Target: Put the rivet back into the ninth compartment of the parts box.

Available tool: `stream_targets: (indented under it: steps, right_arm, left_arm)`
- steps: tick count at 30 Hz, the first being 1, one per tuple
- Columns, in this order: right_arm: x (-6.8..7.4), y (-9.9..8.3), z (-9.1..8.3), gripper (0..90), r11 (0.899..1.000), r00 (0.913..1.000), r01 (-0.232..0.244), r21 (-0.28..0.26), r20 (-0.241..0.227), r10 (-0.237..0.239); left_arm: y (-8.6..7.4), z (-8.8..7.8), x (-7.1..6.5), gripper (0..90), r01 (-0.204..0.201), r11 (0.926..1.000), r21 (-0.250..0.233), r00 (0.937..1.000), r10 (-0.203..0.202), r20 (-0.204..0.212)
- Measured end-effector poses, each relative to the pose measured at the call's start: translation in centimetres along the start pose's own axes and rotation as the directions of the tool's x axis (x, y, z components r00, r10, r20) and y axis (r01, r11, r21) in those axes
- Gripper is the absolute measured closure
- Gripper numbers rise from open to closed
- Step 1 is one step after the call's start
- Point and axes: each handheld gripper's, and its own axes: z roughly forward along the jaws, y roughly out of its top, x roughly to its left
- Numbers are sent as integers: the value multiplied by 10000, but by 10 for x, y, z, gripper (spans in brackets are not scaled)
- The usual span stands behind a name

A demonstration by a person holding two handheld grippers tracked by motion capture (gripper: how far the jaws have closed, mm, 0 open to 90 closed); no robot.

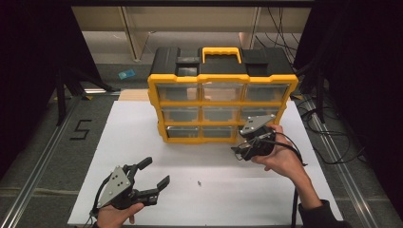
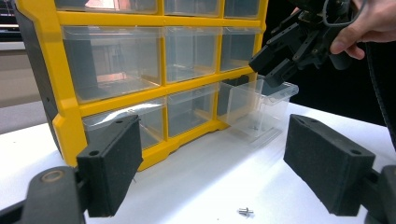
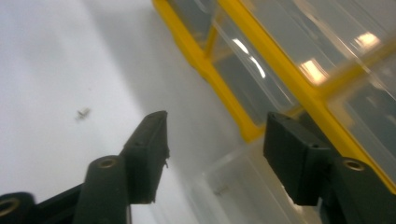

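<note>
At the lower right corner of the yellow organiser (image 1: 221,102), near the middle of the high view, I see the clear drawer (image 2: 261,109) pulled partway out of its bottom-row slot, its front end resting on the white board (image 1: 142,142). Inside it, in the left gripper view, lies a tiny item that I cannot make out. My right gripper (image 1: 243,151) hangs just above the drawer's open top; its jaws stand apart with nothing between them, and the right gripper view shows the drawer's rim below the gap, pads off it. Lower in the high view, toward the bottom left, my left gripper (image 1: 154,175) sits low over the board, well apart from the organiser, jaws spread wide and empty. Between the two grippers a small screw (image 1: 199,182) lies loose on the board, also visible at the bottom of the left gripper view. Atop the organiser I see a black lid with a yellow handle (image 1: 221,51).
</note>
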Motion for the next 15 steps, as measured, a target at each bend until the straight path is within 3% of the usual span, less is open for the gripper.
stream_targets:
  steps: [1, 2, 7, 12, 15]
  right_arm:
    - [8, 6, 4, 361, 9997, 9997, 233, 4, -47, -233]
    - [8, 6, 4, 361, 9997, 9997, 233, 4, -47, -233]
    - [34, 18, 22, 333, 9977, 9962, 625, 265, -631, -607]
    - [52, 23, 40, 330, 9935, 9892, 909, 685, -1214, -822]
    - [59, 25, 50, 319, 9895, 9864, 1144, 880, -1282, -1026]
  left_arm:
    - [0, 0, 0, 188, -1, 10000, -1, 10000, 1, 2]
    - [0, 0, 0, 188, 3, 10000, -9, 10000, -3, 2]
    - [0, 0, 0, 188, 1, 10000, -6, 10000, -1, 6]
    - [0, 0, 0, 188, -5, 10000, -14, 10000, 5, 8]
    - [0, 0, 0, 188, 2, 10000, -9, 10000, -2, 3]
